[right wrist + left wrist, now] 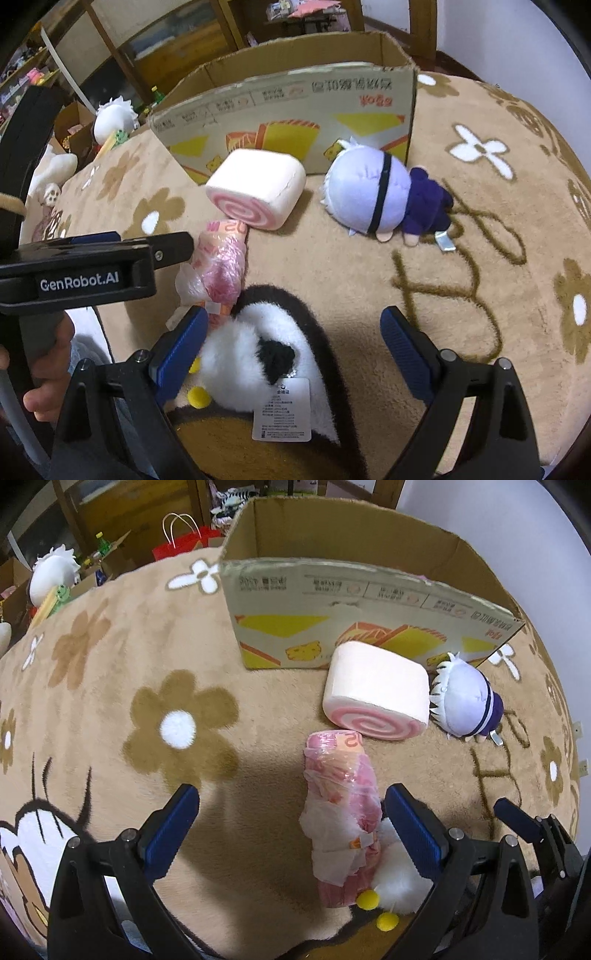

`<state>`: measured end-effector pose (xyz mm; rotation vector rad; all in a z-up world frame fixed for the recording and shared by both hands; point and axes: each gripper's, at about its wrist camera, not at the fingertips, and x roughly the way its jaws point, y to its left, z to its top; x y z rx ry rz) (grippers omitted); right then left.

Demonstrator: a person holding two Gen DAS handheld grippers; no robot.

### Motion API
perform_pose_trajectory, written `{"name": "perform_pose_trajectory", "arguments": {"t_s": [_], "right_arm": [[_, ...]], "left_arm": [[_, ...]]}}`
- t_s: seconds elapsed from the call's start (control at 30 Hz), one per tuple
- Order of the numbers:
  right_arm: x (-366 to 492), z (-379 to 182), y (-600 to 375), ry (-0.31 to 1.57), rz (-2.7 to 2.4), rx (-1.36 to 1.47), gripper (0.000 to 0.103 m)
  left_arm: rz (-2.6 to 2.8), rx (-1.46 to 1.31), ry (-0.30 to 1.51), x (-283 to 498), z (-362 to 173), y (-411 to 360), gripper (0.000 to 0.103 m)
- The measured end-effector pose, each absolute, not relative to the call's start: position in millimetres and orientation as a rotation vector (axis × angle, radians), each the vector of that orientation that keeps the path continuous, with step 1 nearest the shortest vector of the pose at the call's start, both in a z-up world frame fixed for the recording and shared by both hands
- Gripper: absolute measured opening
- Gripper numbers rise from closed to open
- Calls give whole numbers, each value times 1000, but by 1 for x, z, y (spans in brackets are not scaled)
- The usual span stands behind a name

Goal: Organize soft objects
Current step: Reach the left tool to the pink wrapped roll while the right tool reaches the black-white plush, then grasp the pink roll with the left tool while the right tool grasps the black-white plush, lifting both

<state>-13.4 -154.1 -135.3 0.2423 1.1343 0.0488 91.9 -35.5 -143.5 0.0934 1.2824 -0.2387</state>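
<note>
- The left gripper (291, 808) hovers low over a tan plush blanket with brown and white flowers (110, 686), jaws apart, straddling a pink plastic-wrapped roll of soft tissue (341, 808) without clamping it.
- The right gripper (295, 336) has its jaws apart around a white fluffy plush toy with black patch, yellow feet and paper tag (240, 354), which touches the roll's near end.
- A pink-and-white swirl roll-cake cushion (376, 694) lies just beyond the roll, beside a white-haired plush doll in purple clothes (469, 705).
- Both rest in front of an open cardboard box with yellow print (332, 590).
</note>
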Motion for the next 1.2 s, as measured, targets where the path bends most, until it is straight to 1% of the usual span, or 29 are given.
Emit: {"name": "perform_pose_trajectory", "arguments": {"t_s": [0.1, 0.17, 0.2, 0.23, 0.3, 0.43, 0.47, 0.5, 0.53, 0.6, 0.67, 0.7, 0.77, 0.87, 0.97, 1.03, 1.2], "right_arm": [[-11, -141, -149, 1158, 64, 228, 98], [-9, -146, -143, 1181, 78, 218, 94], [-8, -149, -141, 1195, 84, 213, 89], [-7, -152, -138, 1210, 89, 208, 86], [-6, -158, -133, 1240, 97, 196, 83], [-7, -169, -127, 1302, 111, 181, 66], [-7, -172, -126, 1319, 118, 183, 64], [-7, -175, -125, 1334, 123, 184, 58], [-7, -176, -124, 1340, 126, 184, 52], [-7, -177, -121, 1347, 142, 182, 46], [-8, -177, -119, 1347, 143, 164, 46], [-8, -178, -118, 1350, 145, 161, 45], [-7, -178, -119, 1351, 149, 175, 44], [-8, -177, -123, 1345, 148, 194, 41], [-9, -175, -126, 1334, 135, 191, 38], [-9, -173, -130, 1324, 122, 190, 37], [-6, -167, -146, 1283, 96, 218, 36]], "left_arm": [[-244, 91, 1301, 95, -152, -40, 100], [-245, 102, 1316, 98, -159, -44, 100], [-247, 107, 1323, 98, -162, -46, 100], [-249, 110, 1328, 99, -164, -48, 100], [-250, 121, 1335, 99, -167, -51, 100], [-246, 154, 1359, 100, -177, -54, 97], [-241, 165, 1373, 100, -181, -55, 93], [-241, 168, 1383, 101, -185, -57, 89], [-241, 168, 1394, 102, -188, -58, 86], [-253, 151, 1408, 104, -192, -58, 82], [-270, 129, 1419, 105, -194, -59, 73], [-275, 122, 1423, 105, -195, -59, 70], [-289, 102, 1435, 106, -196, -60, 61], [-305, 63, 1452, 107, -197, -61, 51], [-315, 54, 1449, 103, -198, -62, 43], [-313, 47, 1442, 99, -197, -62, 40], [-302, 76, 1410, 91, -183, -56, 29]]}}
